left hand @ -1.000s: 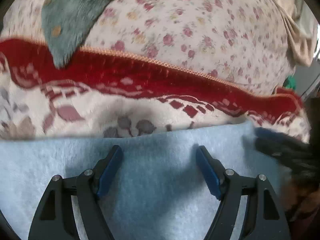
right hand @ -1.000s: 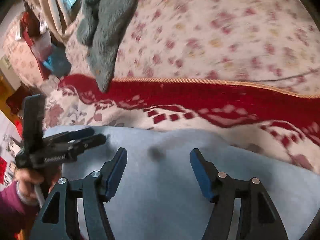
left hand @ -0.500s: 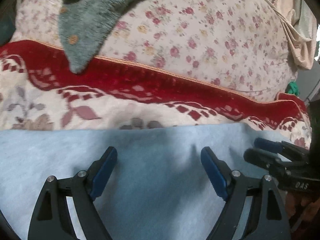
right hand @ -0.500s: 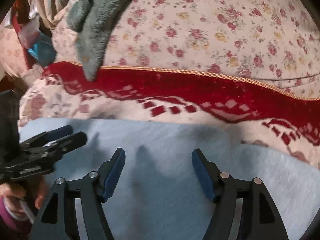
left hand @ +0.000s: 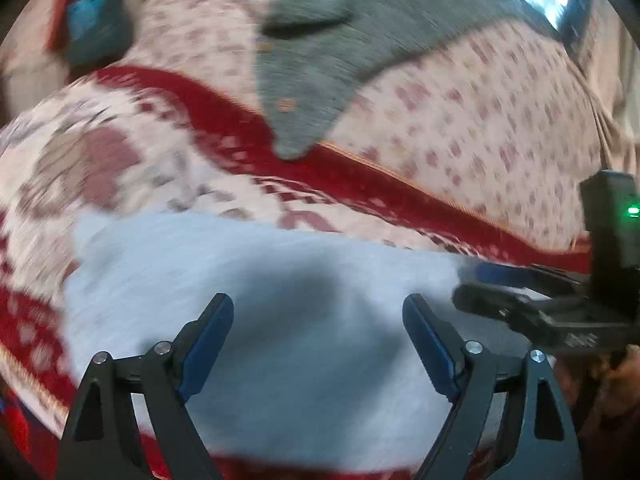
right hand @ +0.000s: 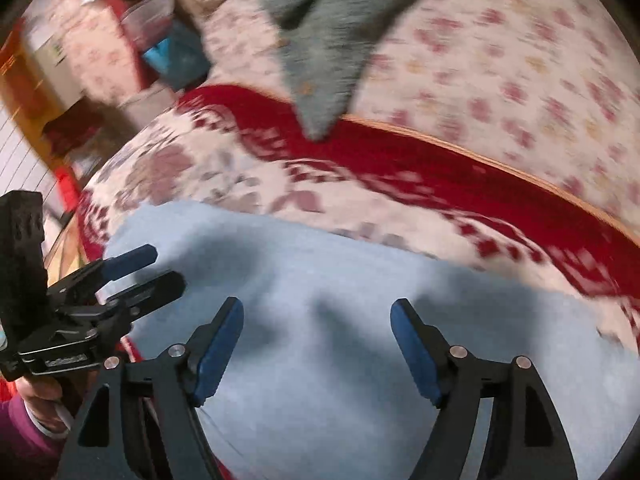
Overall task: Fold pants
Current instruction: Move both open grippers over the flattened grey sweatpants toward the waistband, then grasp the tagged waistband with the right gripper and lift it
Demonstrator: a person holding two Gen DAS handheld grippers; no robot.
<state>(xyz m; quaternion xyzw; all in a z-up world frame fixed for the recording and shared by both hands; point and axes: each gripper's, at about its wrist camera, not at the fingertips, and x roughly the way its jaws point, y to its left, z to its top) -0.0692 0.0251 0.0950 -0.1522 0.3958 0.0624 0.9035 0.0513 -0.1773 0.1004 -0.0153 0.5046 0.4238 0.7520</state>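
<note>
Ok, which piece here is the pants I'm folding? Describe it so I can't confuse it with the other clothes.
Start from the bed's red-and-cream patterned blanket. The pants lie flat on its near part, right under both open hand-held grippers. They are the plain pale-blue fabric; the only other garment, a grey-green knit, lies further back on the flowered sheet and overlaps the blanket's red border.

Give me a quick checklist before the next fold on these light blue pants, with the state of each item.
1. Left tool open, nothing between its fingers; jaws have just been opening: ok.
2. Right tool open and empty; jaws have just been opening: ok.
3. Light blue pants lying flat on the red patterned blanket: ok.
4. Grey garment apart from the pants: ok.
5. Layers underneath aligned: cannot tell.
6. Picture sharpness: blurred, not ok.
</note>
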